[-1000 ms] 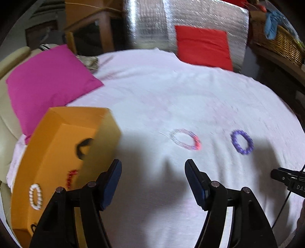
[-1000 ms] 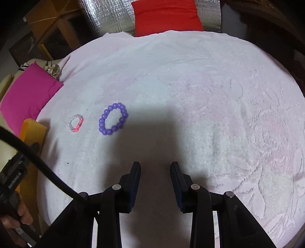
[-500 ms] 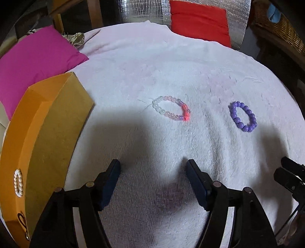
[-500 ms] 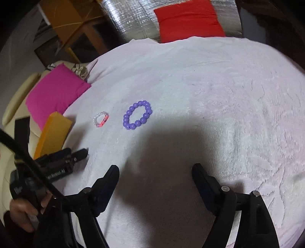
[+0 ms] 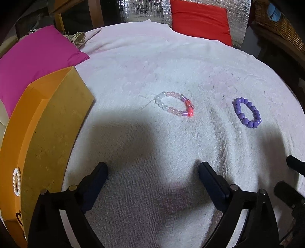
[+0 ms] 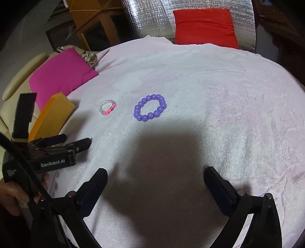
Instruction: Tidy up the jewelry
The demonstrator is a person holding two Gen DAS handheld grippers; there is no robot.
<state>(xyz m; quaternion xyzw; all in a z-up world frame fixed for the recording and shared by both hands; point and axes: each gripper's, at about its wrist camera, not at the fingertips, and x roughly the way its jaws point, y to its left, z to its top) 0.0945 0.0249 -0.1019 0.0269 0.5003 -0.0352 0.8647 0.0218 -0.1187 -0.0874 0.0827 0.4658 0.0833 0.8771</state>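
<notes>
Left wrist view: left hand-held gripper (image 5: 152, 169) has jaws spread wide and opening, nothing between them, only bare towel (image 5: 152, 66) below. Right hand-held gripper (image 6: 155, 177) likewise, jaws wide and opening, nothing between them, over the shadowed patch of towel.

Room to move: the towel-covered surface is mostly bare. Big free stretch on its right side in the right wrist view, and all along its far side up to the red cushion (image 6: 205, 26) against the silver foil sheet (image 6: 152, 17). Left edge is crowded: pink cushion (image 5: 36, 57) at far left, orange box (image 5: 55, 122) just in front of it, near wall of the box close to the left hand-held gripper's left finger. Wicker basket (image 5: 280, 21) at far right, off the towel.

Loose items: mixed white, pink and red bead bracelet (image 5: 175, 104) lies flat ahead of the left hand-held gripper; purple bead bracelet (image 6: 150, 107) lies to its right, apart from it, ahead and left of the right hand-held gripper.

Box contents: a white bead bracelet (image 5: 16, 181) visible inside; a dark-red item near the bottom corner, too cropped to identify.
</notes>
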